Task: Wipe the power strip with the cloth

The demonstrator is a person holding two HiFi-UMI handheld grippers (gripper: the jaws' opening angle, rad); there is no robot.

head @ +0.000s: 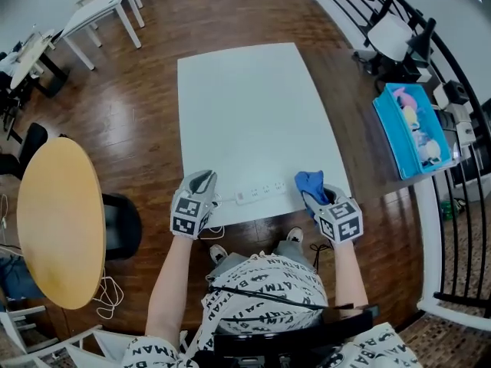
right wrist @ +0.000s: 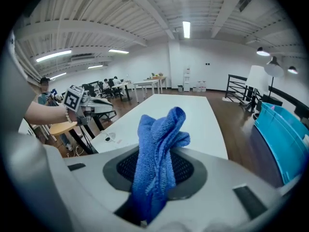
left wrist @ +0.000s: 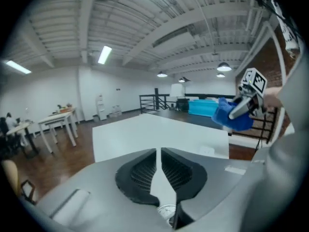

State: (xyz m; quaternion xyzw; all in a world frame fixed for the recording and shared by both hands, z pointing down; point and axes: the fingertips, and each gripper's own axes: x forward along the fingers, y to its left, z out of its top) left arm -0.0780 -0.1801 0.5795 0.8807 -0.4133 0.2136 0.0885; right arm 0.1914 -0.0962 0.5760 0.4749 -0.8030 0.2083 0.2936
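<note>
Softly bunched, the blue cloth (right wrist: pixel 158 153) stood clamped between the dark ribbed pads (right wrist: pixel 187 168) of the right gripper (right wrist: pixel 155 178). Its loose folds rose above the fingertips, and a tail hung down behind them. It was a looped, terry-like microfibre that looked light, limp and grippy. It would probably drape over whatever it was pressed against, and a pinch on a thick fold should hold it.

The left gripper (left wrist: pixel 158 162) had its pads drawn almost together, with only a thin slit between them and nothing held.

The power strip (head: pixel 259 192) lay flat between the two sets of fingers, just off the left fingertips and a little apart from the cloth. It sat near the person's edge of a smooth white table (head: pixel 245 106). The strip was a long, narrow bar of hard white plastic, and it looked rigid, light and rather slippery. It would likely slide under a wipe unless steadied, so the end nearest the left fingers, gripped across its narrow width, seemed the sensible place to hold it.
</note>
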